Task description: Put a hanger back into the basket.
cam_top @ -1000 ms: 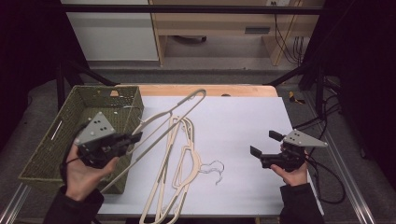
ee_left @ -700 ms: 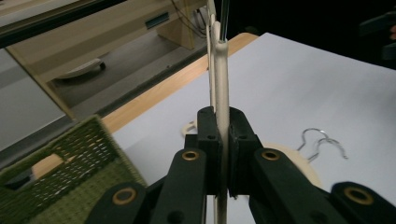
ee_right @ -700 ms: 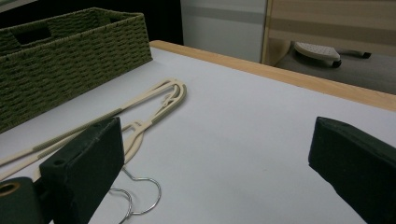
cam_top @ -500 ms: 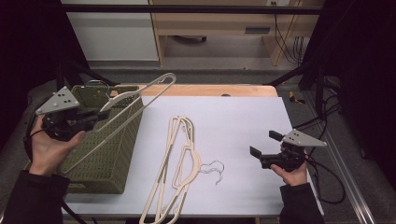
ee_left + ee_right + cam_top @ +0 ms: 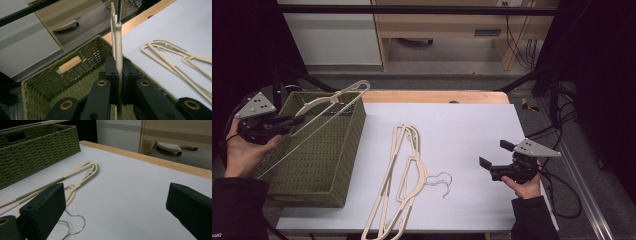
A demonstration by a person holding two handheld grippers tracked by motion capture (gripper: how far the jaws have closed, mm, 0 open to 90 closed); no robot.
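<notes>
The step in hand looks like stowing hangers in the basket: the left tongs are clamped on the bar of a cream hanger, and in the left gripper view the two black jaws press flat against either side of it. The hanger hangs in the air above the basket, slanting from the near left, where its low end passes the basket's left rim, up to the far right over the basket's far corner; I cannot tell whether any part of it touches the weave. The basket sits at the left of the worktop, and two more hangers lie flat on the white sheet just right of it, stacked one on the other, their wire hooks curling toward the near right. The right tongs hover low over the near right of the worktop, jaws wide apart and holding nothing, well apart from the hangers. The next move, I judge, calls for tipping the held hanger down so it lies lengthwise inside the basket rather than bridging the rim, then parting the jaws. Its length is close to the basket's, so it should be lined up with the long side first.
</notes>
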